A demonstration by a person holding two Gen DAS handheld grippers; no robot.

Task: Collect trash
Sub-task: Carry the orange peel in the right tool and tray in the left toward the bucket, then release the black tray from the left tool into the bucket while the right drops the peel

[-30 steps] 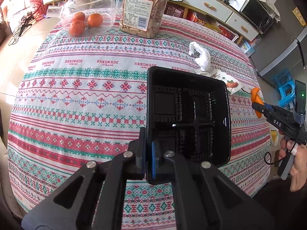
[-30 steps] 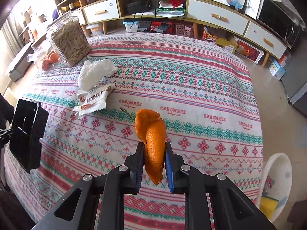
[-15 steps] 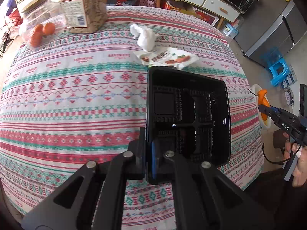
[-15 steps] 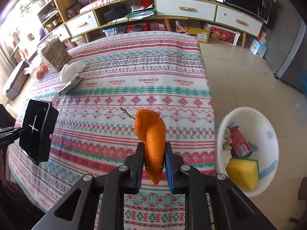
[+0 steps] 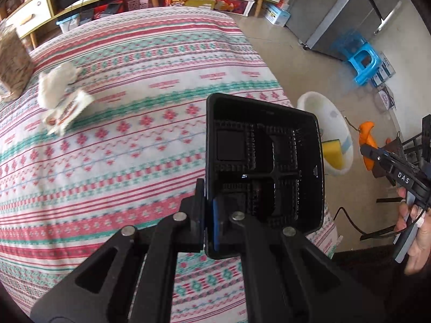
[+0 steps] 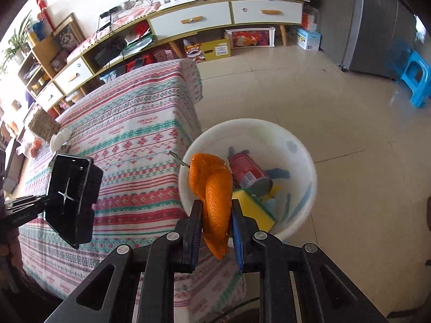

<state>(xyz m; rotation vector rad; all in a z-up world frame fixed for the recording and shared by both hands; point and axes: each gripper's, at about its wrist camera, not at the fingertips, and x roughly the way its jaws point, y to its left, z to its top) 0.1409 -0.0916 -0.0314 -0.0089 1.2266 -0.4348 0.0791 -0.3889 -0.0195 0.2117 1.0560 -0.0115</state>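
Note:
My right gripper [image 6: 215, 210] is shut on an orange peel [image 6: 212, 188] and holds it above the near rim of a white trash bin [image 6: 296, 145] on the floor beside the table. The bin holds a red can [image 6: 249, 171], a yellow sponge [image 6: 253, 204] and other scraps. My left gripper [image 5: 211, 215] is shut on the edge of a black plastic food tray [image 5: 264, 161], held upright over the table's right edge. The tray also shows in the right wrist view [image 6: 71, 193]. A crumpled tissue [image 5: 55, 86] and a snack wrapper [image 5: 67, 111] lie on the patterned tablecloth [image 5: 134, 148].
A jar of snacks [image 5: 12, 62] stands at the table's far left. A low cabinet [image 6: 215, 18] with drawers runs along the back wall. A blue stool [image 6: 416, 76] and a grey fridge [image 6: 382, 27] stand on the tiled floor to the right.
Both grippers have swung right toward the table's edge. The orange peel is now over the white bin's rim, and the black tray is nearer the bin.

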